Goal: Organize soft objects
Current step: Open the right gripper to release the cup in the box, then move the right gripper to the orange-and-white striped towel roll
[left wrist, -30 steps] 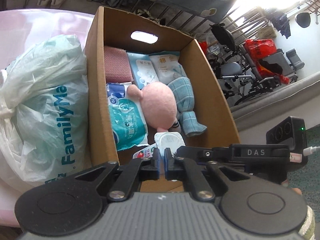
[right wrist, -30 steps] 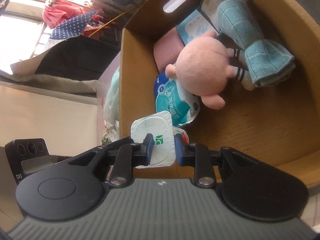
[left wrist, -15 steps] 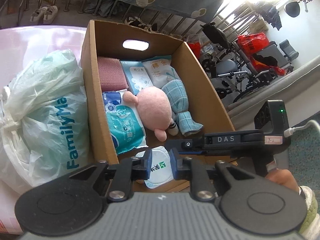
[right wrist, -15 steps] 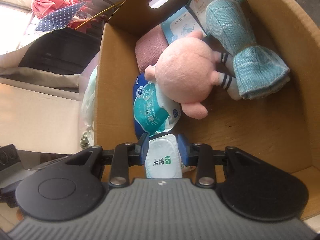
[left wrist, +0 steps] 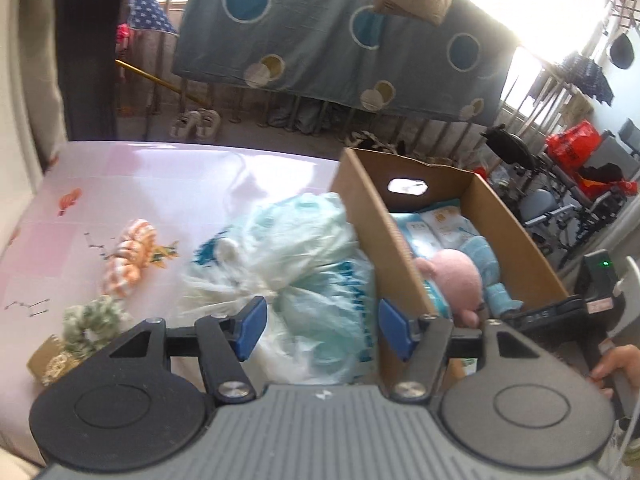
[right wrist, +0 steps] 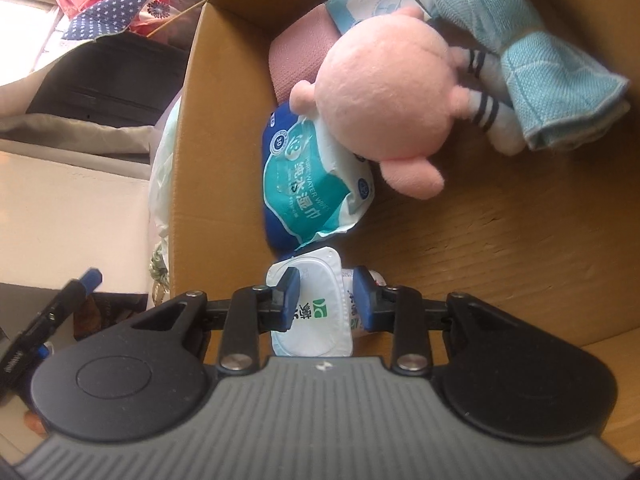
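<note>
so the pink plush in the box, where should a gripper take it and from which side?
Probably the small rounded limb jutting from the pink plush toward the bare cardboard box floor, approached from above. The round body looks too wide for the jaws, and its other sides are crowded by the wipes pack and blue knit cloth.

Bare cardboard box floor (right wrist: 520,248) beside plush (right wrist: 384,92).

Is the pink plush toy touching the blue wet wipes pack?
Touching. In the right wrist view the pink plush toy lies on the upper edge of the wet wipes pack, overlapping it with no gap.
</note>
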{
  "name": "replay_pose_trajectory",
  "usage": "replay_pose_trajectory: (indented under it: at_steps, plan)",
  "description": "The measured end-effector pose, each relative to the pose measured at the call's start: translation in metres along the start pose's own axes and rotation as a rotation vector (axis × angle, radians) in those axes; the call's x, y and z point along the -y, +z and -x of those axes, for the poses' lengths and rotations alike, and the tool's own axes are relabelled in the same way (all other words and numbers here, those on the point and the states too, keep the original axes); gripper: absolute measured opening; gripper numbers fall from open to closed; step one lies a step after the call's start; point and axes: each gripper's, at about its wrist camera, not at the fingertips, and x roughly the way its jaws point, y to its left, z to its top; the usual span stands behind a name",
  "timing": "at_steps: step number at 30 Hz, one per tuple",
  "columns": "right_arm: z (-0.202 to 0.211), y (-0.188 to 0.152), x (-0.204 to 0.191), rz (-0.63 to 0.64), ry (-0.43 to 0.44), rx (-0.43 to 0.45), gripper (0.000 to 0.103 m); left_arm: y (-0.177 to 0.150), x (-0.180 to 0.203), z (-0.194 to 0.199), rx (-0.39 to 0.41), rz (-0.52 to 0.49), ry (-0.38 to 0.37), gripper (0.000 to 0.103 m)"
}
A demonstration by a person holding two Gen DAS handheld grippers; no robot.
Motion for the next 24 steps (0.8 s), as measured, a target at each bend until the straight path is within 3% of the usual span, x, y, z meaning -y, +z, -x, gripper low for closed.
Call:
replay_pose_trajectory:
  at_steps: [5, 9, 15, 17, 24]
  plan:
    - [0.003, -0.003, 0.002, -0.038, 0.036, 0.041, 0.032, -0.030, -0.056, 0.032, 0.045, 0.123, 0.099, 0.070]
    - [0.032, -0.010, -0.006, -0.014, 0.038, 0.156, 0.049, -0.058, -0.085, 0.059, 0.104, 0.166, 0.198, 0.075]
    - [0.073, -0.030, -0.043, 0.097, 0.028, 0.286, 0.051, -0.088, -0.094, 0.085, 0.166, 0.143, 0.287, 0.080]
    - [0.084, -0.037, -0.062, 0.163, 0.029, 0.322, 0.058, -0.093, -0.089, 0.090, 0.180, 0.122, 0.314, 0.081]
    - [0.075, -0.067, -0.130, 0.331, 0.083, 0.354, 0.072, -0.109, -0.076, 0.103, 0.224, 0.037, 0.380, 0.089]
